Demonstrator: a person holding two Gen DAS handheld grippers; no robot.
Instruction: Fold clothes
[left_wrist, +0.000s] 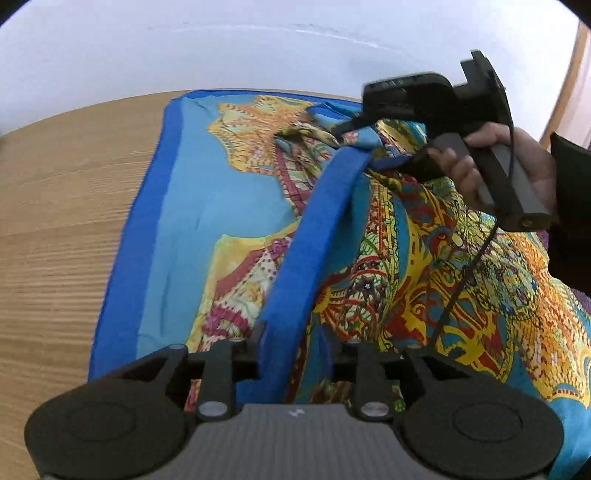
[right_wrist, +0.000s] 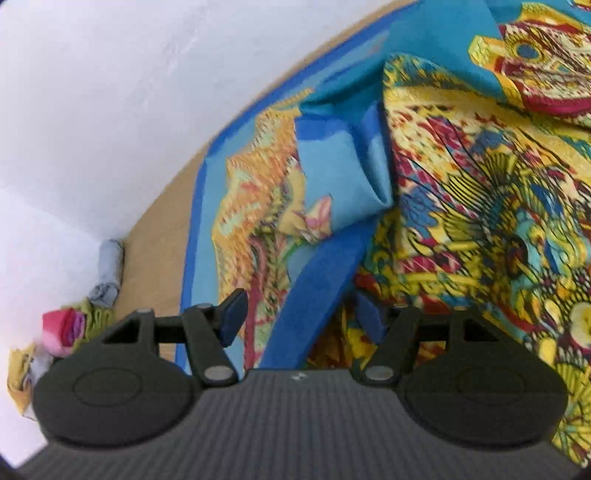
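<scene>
While spread over the table (left_wrist: 55, 221), scarf (left_wrist: 207, 206) (blue-bordered), both hand-held grippers (right_wrist: 301, 317) gaping, border between.

L tongs (left_wrist: 295, 343) part-open, angled down. R tongs (right_wrist: 301, 317) jaws wide; hand (left_wrist: 509, 166) wrapped round grip.

Black grippers (left_wrist: 295, 339), blue-padded jaws, dark sleeve (left_wrist: 570, 177)

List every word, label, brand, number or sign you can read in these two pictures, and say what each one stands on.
None can be read.
Small white mark on the grey ribbed body of the left claw: too small to read.
The same mark on the right claw: too small.
Bright patterned blue-bordered cloth: ornament only, no lettering.
</scene>
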